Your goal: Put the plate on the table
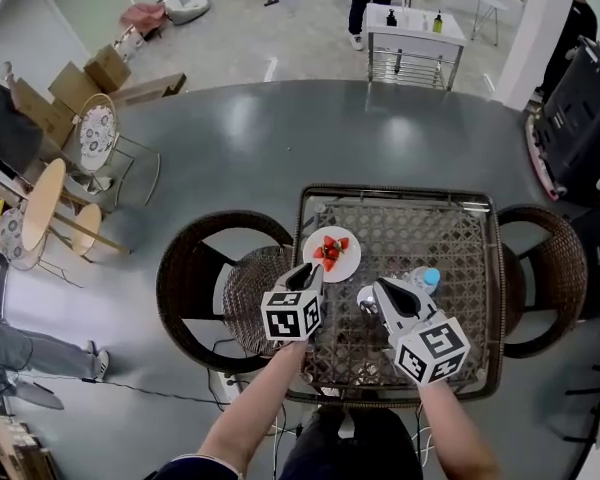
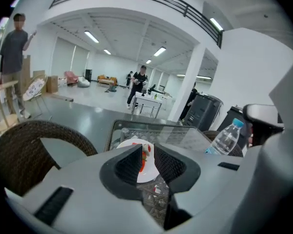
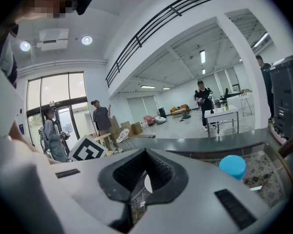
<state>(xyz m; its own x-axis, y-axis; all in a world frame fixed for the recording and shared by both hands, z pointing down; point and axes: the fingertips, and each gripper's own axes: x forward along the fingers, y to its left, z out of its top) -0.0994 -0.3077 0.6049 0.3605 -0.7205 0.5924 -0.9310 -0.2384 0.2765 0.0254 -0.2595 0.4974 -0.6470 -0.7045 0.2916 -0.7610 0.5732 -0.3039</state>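
Note:
A white plate [image 1: 340, 266] carrying red strawberries [image 1: 330, 251] lies flat on the glass-topped wicker table [image 1: 400, 194], at its left side. My left gripper [image 1: 310, 271] hovers at the plate's near-left rim. Its jaws stand a narrow gap apart and level, and the plate [image 2: 145, 174] shows through that gap with nothing clamped. My right gripper [image 1: 379, 288] hangs over the middle of the table, right of the plate. In the right gripper view its tips [image 3: 146, 152] meet, with only a pale sliver of something on the table visible below them.
A water bottle with a blue cap [image 1: 421, 280] stands just right of my right gripper, and a small pale round object [image 1: 366, 296] sits to its left. Dark wicker chairs flank the table on the left [image 1: 195, 268] and the right [image 1: 545, 268]. Several people stand further back.

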